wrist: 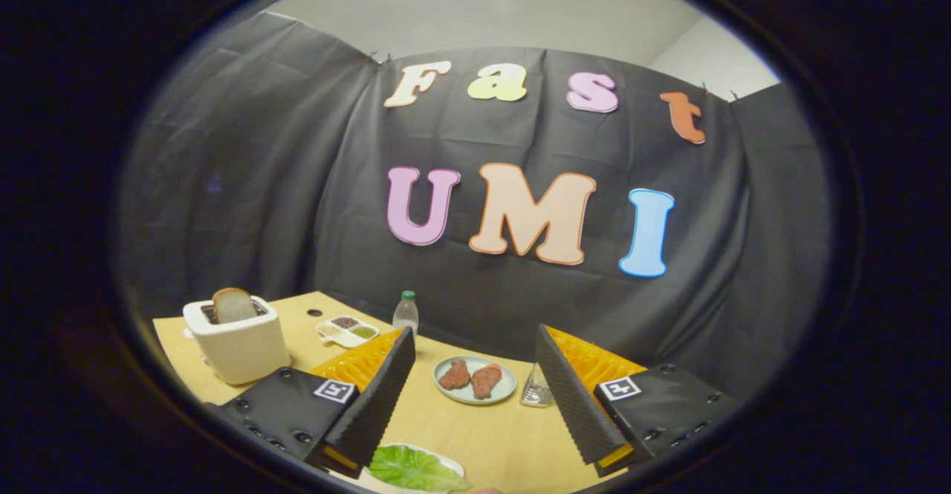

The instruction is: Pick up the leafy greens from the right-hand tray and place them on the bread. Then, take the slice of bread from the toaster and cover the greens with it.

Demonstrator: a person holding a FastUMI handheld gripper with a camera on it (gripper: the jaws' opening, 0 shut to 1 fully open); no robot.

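My gripper (472,390) is open, its two fingers spread wide above the wooden table (483,434) with nothing between them. A green leaf (412,469) lies on a white plate (450,465), low and close, near the base of my left finger (375,397). A white toaster (238,342) stands beyond the left finger, with a slice of bread (233,304) sticking up out of its slot. The bread that the greens go on cannot be made out.
A pale plate (475,397) with two reddish meat pieces (469,379) sits just ahead, between the fingers. A small clear glass (535,391) stands by the right finger. Farther back are a divided condiment dish (347,329) and a small bottle (406,314).
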